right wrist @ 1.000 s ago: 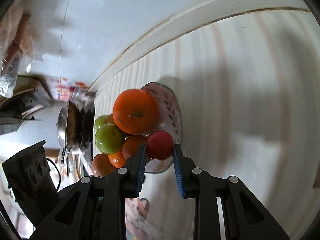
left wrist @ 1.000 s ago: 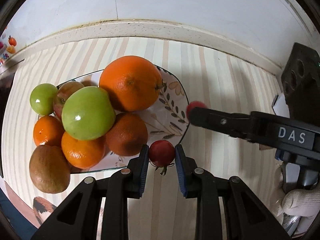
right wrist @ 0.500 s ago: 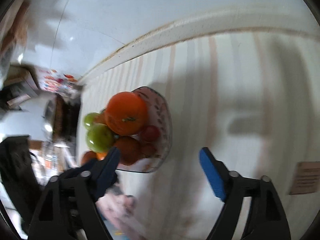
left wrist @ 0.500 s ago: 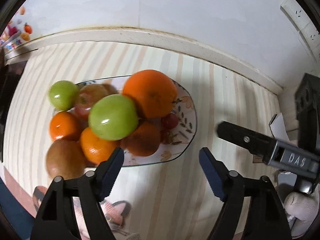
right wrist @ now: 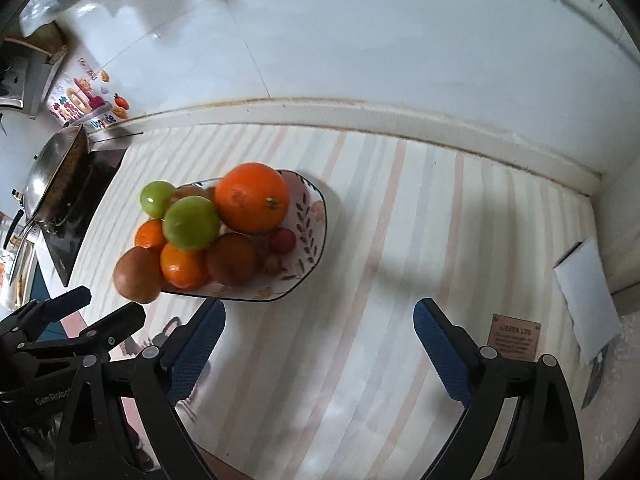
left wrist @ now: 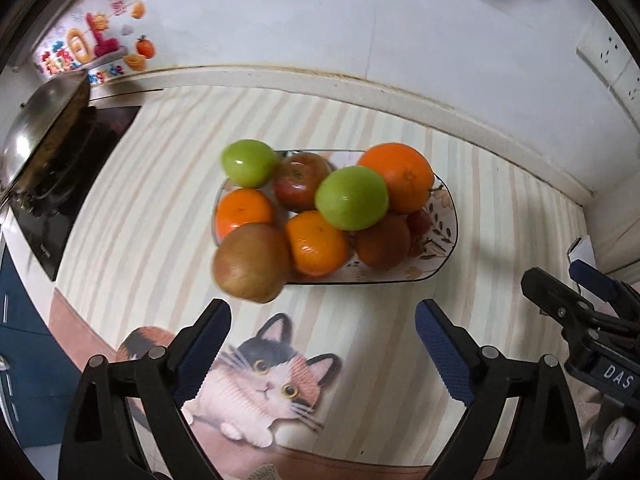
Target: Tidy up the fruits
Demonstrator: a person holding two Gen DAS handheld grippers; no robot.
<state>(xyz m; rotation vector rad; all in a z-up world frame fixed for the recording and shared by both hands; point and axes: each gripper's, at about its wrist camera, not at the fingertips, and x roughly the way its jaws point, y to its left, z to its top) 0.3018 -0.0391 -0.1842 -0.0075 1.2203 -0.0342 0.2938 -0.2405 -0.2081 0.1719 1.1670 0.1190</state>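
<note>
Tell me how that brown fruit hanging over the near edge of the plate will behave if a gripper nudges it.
The brown fruit is round and overhangs the plate rim, so a nudge would probably roll it off onto the striped mat. Its skin looks matte, so probably not slippery. The oranges beside it might shift too.

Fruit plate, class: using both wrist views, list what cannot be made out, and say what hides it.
1. Left wrist view: the small red fruits are mostly hidden behind the big orange and a brown fruit; their count is unclear.
2. Right wrist view: the small print on the brown plaque is too small to read.
3. Both views: the plate floor is covered by piled fruit.
4. Left wrist view: the wall sticker is blurred.
</note>
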